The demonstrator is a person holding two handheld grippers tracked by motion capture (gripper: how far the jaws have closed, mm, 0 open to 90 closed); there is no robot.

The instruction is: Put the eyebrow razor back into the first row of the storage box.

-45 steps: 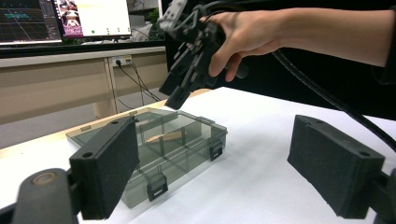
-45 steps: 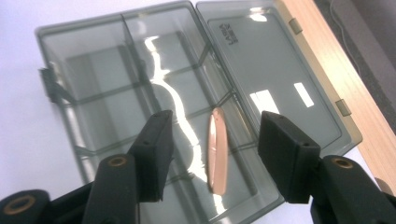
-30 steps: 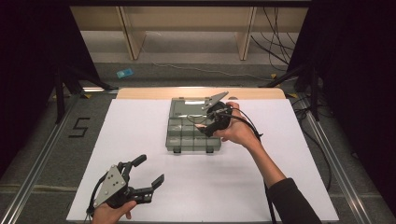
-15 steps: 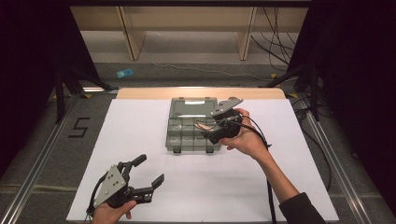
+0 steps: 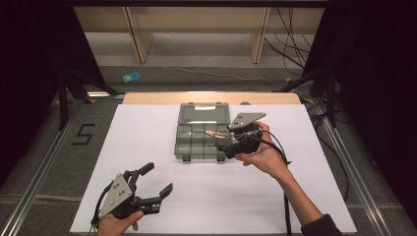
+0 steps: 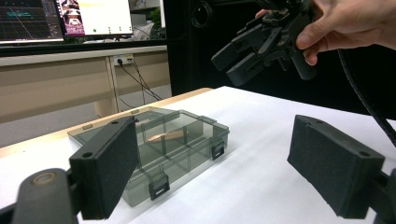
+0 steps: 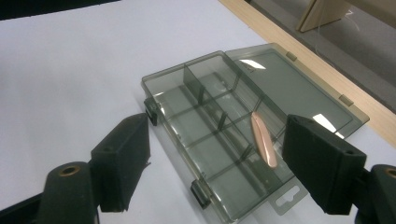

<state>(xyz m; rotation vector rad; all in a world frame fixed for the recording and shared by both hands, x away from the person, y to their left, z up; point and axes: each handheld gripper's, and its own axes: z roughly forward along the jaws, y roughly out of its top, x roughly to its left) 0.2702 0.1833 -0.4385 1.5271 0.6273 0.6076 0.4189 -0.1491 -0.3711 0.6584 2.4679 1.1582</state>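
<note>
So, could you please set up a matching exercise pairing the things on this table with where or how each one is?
Things:
1. organiser box
2. copper strip
3. left tongs
4. right tongs

Places or states:
A. open, low over the near left of the white sheet
B. lid folded back flat, on the middle of the sheet
C. open, held at the box's right side
D. lying inside a compartment of the box

Pairs: 1-B, 2-D, 3-A, 4-C

Right gripper (image 5: 227, 146) drawn back off the organizer box (image 5: 202, 132) toward its right edge and nearer the person; copper-coloured piece (image 5: 212, 133) now uncovered inside.
</note>
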